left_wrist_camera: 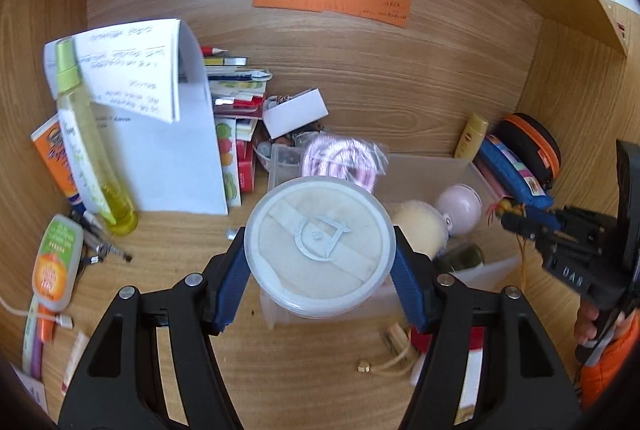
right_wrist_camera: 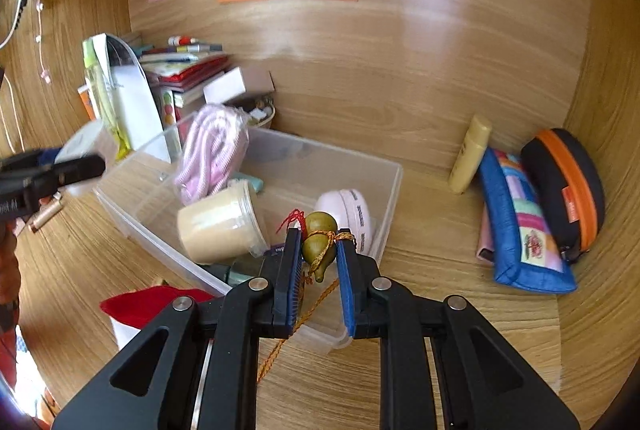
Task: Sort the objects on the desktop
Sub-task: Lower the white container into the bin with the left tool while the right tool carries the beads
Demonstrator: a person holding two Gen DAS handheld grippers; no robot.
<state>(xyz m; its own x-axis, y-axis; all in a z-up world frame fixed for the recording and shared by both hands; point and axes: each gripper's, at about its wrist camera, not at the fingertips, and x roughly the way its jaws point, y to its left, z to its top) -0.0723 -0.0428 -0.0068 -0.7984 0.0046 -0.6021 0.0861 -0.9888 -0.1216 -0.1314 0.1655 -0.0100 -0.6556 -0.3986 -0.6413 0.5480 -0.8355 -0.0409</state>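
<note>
My left gripper (left_wrist_camera: pixel 320 250) is shut on a round clear powder-puff jar (left_wrist_camera: pixel 320 246) and holds it above the near-left end of the clear plastic bin (left_wrist_camera: pixel 440 170). My right gripper (right_wrist_camera: pixel 320 250) is shut on a small green gourd charm (right_wrist_camera: pixel 319 242) with red and orange cord, above the bin's near wall (right_wrist_camera: pixel 280 322). In the bin lie a pink coiled cable in a bag (right_wrist_camera: pixel 212 154), a cream jar (right_wrist_camera: pixel 220 226) and a pink round case (right_wrist_camera: pixel 352 218). The right gripper also shows at the right of the left wrist view (left_wrist_camera: pixel 520 218).
A leaning notebook (left_wrist_camera: pixel 172 134), a yellow-green spray bottle (left_wrist_camera: pixel 88 142) and stacked books (left_wrist_camera: pixel 236 102) stand at back left. A yellow tube (right_wrist_camera: pixel 470 158), a blue pouch (right_wrist_camera: pixel 520 222) and a black-orange case (right_wrist_camera: pixel 568 186) lean at the right. Small items (left_wrist_camera: pixel 56 262) lie front left.
</note>
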